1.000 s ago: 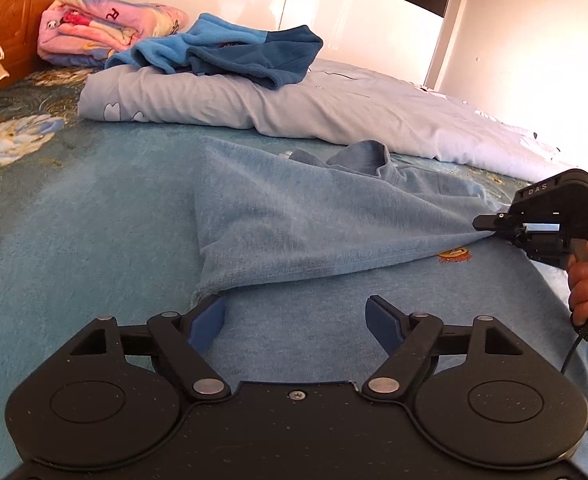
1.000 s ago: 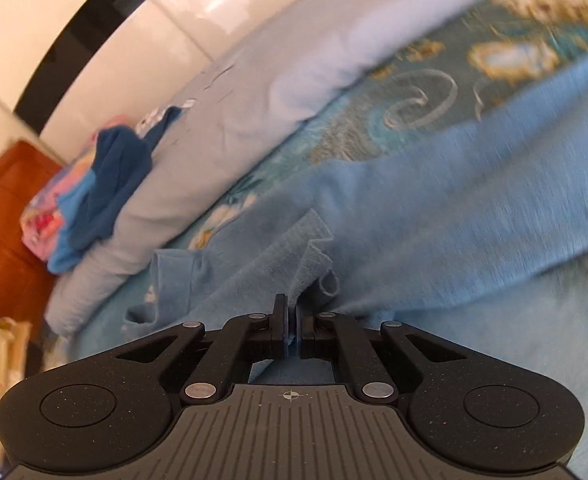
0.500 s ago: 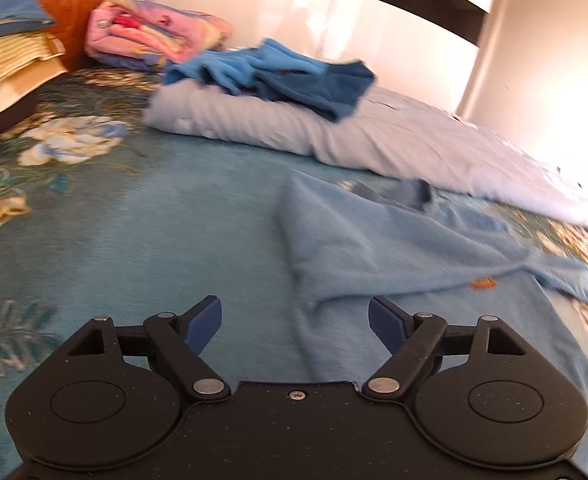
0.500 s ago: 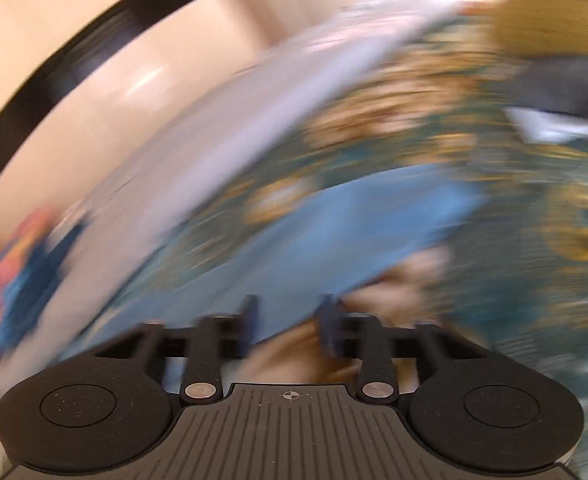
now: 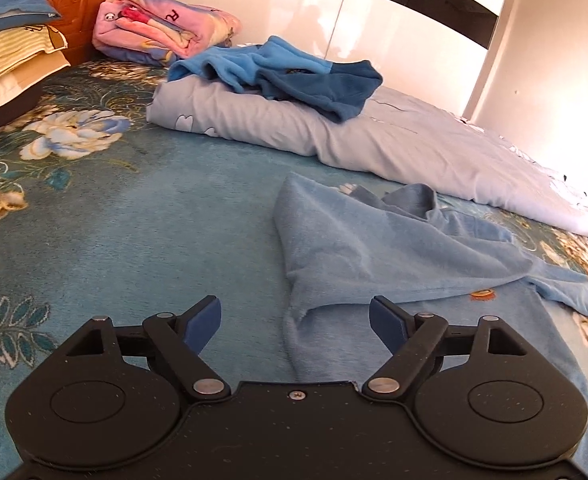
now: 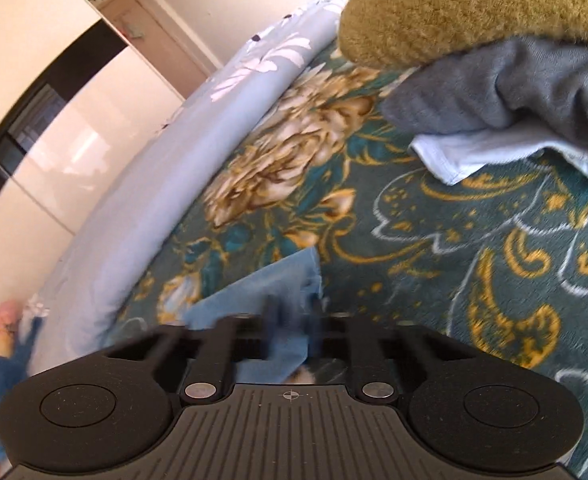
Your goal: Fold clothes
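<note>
Currently one light-blue garment point(image 5: 394, 248); left claw point(image 5: 294, 322) apart, right claw point(image 6: 291, 320) clamping its corner.

I see a bed under a teal plush floral blanket point(image 5: 113, 216). Directly on it lie a crumpled light-blue fleece garment point(image 5: 374, 248), a long pale-blue folded quilt point(image 5: 394, 140), stacked pillows point(image 5: 9, 68) and a grey cloth over white fabric point(image 6: 494, 92).

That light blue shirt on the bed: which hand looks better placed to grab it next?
Probably the left. The left gripper is open just above the near corner of the light blue shirt. The right gripper is blurred, its jaws closing at the shirt's far tip.
</note>
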The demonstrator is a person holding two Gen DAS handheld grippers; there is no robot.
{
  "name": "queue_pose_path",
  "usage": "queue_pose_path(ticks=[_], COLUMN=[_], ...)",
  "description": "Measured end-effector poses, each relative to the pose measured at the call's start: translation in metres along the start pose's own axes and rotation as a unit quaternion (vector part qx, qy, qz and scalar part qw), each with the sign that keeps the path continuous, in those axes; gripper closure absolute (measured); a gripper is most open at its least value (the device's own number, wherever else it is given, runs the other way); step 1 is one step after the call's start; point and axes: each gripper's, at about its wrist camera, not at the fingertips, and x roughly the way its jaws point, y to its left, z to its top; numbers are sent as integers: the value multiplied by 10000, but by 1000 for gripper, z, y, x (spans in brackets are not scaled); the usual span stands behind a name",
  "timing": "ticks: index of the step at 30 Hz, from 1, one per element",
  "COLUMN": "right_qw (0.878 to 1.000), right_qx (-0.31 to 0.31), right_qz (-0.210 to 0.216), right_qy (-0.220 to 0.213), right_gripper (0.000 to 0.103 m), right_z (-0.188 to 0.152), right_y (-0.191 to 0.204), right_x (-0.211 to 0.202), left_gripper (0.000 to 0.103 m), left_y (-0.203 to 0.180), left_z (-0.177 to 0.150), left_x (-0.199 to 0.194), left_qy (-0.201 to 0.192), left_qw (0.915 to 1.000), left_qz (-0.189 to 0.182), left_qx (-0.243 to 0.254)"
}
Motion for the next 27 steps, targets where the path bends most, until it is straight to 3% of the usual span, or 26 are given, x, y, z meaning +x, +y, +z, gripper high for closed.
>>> queue_pose_path(ticks=[5, 8, 12, 16, 21, 27], right_qw=[9972, 9907, 9737, 9485, 9210, 9024], right_qx=[-253, -611, -1275, -2044, -2638, -3029], right_qz=[679, 1203, 1887, 2339, 2487, 1926], right_qy=[-189, -158, 83, 629, 1427, 2383], right_gripper=[99, 99, 99, 99, 99, 95], right_z=[5, 2, -20, -79, -171, -247], right_y=[28, 74, 149, 217, 254, 250], right_x=[-26, -39, -47, -42, -25, -16], left_gripper=[23, 23, 23, 23, 22, 22], left_y=[6, 10, 17, 31, 41, 35], left_z=[1, 3, 7, 10, 9, 6], left_x=[-9, -15, -28, -42, -44, -40], left_qy=[-53, -89, -186, -257, 6, 125], left_qw=[9998, 9993, 9986, 9972, 9938, 9943], left_qz=[-51, -78, -107, -90, -30, -260], left_qx=[-191, -359, -475, -692, -1111, -1029])
